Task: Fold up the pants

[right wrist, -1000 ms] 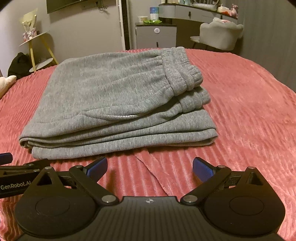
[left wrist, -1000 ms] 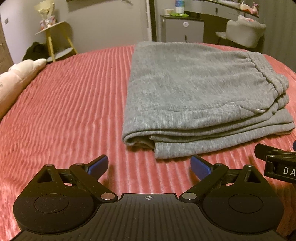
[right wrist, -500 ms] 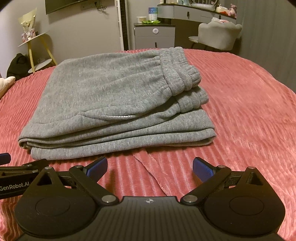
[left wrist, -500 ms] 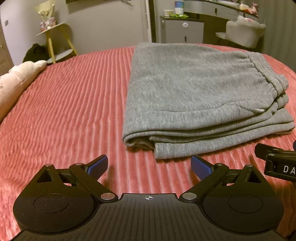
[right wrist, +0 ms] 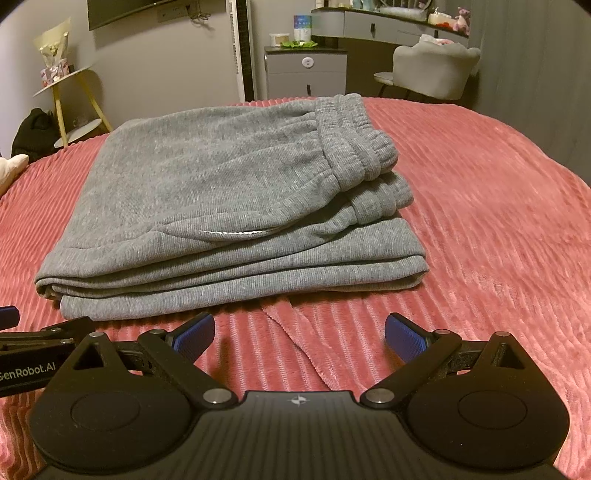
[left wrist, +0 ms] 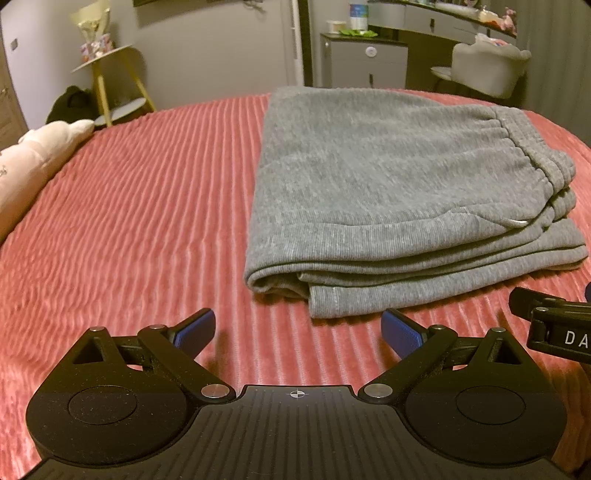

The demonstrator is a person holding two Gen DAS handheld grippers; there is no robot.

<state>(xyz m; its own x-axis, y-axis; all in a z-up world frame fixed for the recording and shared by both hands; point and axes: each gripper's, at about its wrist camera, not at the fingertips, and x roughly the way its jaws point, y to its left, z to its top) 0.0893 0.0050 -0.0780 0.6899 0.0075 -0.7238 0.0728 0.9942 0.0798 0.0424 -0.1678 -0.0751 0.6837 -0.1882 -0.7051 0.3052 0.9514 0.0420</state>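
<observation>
Pants (left wrist: 399, 199) lie folded in a thick grey stack on the bedspread (left wrist: 140, 206), at 12 to 1 o'clock from the left gripper (left wrist: 297, 330) and at 11 to 12 from the right gripper (right wrist: 299, 334). Over the last second almost nothing has shifted; both grippers stay wide open, holding nothing, just short of the near edge, so the folding looks finished. A pillow (left wrist: 33, 162) sits at 10 o'clock, a chair (right wrist: 432, 66) at 1.

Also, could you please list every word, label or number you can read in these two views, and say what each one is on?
"GenRobot.AI": on the left gripper, seen at the right wrist view's edge; its first letter is cropped.
"DA": on the right gripper, cut off by the frame.
Blue carton on the cabinet: print too small to read.
</observation>
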